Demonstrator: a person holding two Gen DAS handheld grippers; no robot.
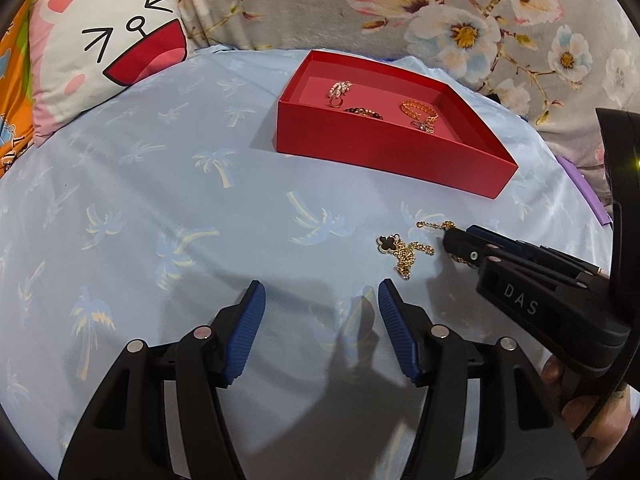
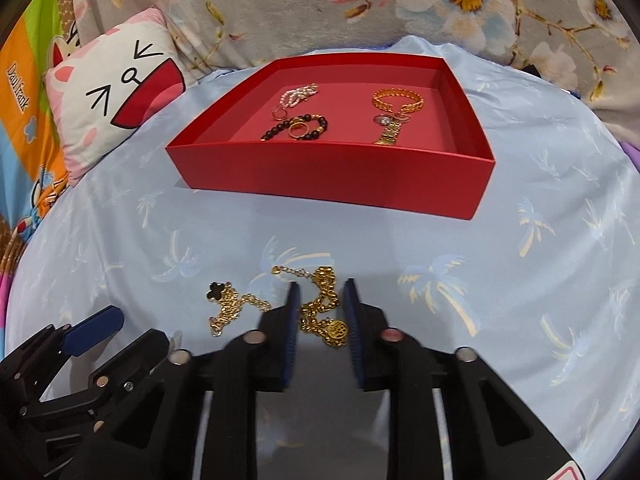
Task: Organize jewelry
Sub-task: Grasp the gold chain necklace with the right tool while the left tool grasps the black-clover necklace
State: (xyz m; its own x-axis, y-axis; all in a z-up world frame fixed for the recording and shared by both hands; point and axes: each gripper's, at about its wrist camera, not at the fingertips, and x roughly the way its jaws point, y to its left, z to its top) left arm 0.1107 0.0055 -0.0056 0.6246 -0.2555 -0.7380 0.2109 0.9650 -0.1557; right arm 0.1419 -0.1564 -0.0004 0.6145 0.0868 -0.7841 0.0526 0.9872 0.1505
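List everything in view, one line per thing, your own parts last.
red box: one, red, on the sheet, open top
pearl piece: one, white-pink, in the box, back left
black bead bracelet: one, black, in the box, front left
gold ring: one, gold, inside the bead loop
gold bracelet: one, gold, in the box, right
clover necklace: one, gold and black, on the sheet
coin-pendant chain: one, gold, on the sheet
sheet: one, pale blue, palm print
cat pillow: one, white-pink, far left
floral blanket: one, grey, behind
left gripper: one, black-blue, open, empty
right gripper: one, black-blue, closed on the coin-pendant chain
hand: one, behind the right gripper
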